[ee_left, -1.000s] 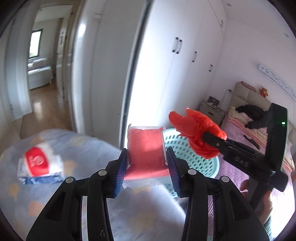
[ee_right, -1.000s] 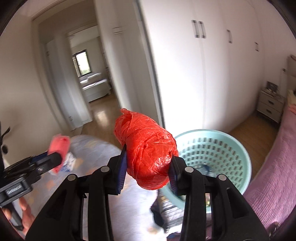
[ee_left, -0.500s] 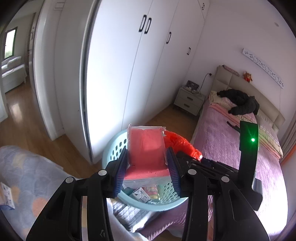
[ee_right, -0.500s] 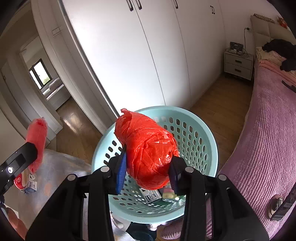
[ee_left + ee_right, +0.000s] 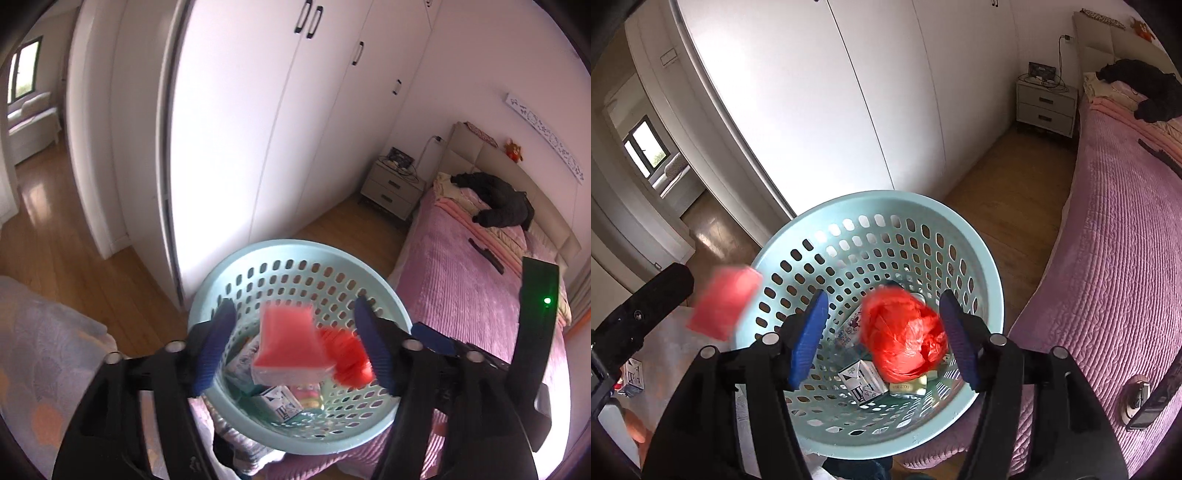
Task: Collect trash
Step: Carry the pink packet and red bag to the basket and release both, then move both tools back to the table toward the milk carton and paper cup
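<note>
A light blue perforated basket (image 5: 295, 254) (image 5: 871, 206) stands below both grippers and holds cartons and other trash. My left gripper (image 5: 297, 347) is open; a red flat packet (image 5: 291, 343) is blurred between its spread fingers, loose above the basket. It also shows in the right wrist view (image 5: 724, 302) at the basket's left rim. My right gripper (image 5: 882, 334) is open; a crumpled red plastic bag (image 5: 905, 336) is loose between its fingers, inside the basket mouth. The bag also shows in the left wrist view (image 5: 345, 358).
A bed with a purple quilt (image 5: 1115, 236) lies on the right, with a black jacket (image 5: 498, 205) near the headboard. A nightstand (image 5: 393, 186) stands by the white wardrobe (image 5: 258, 129). A patterned grey cover (image 5: 40, 365) lies at left, with a small carton (image 5: 631, 376) on it.
Both grippers swung over the basket and tilted down. Both have opened, and the red packet and the red bag have come free and are dropping into the basket.
</note>
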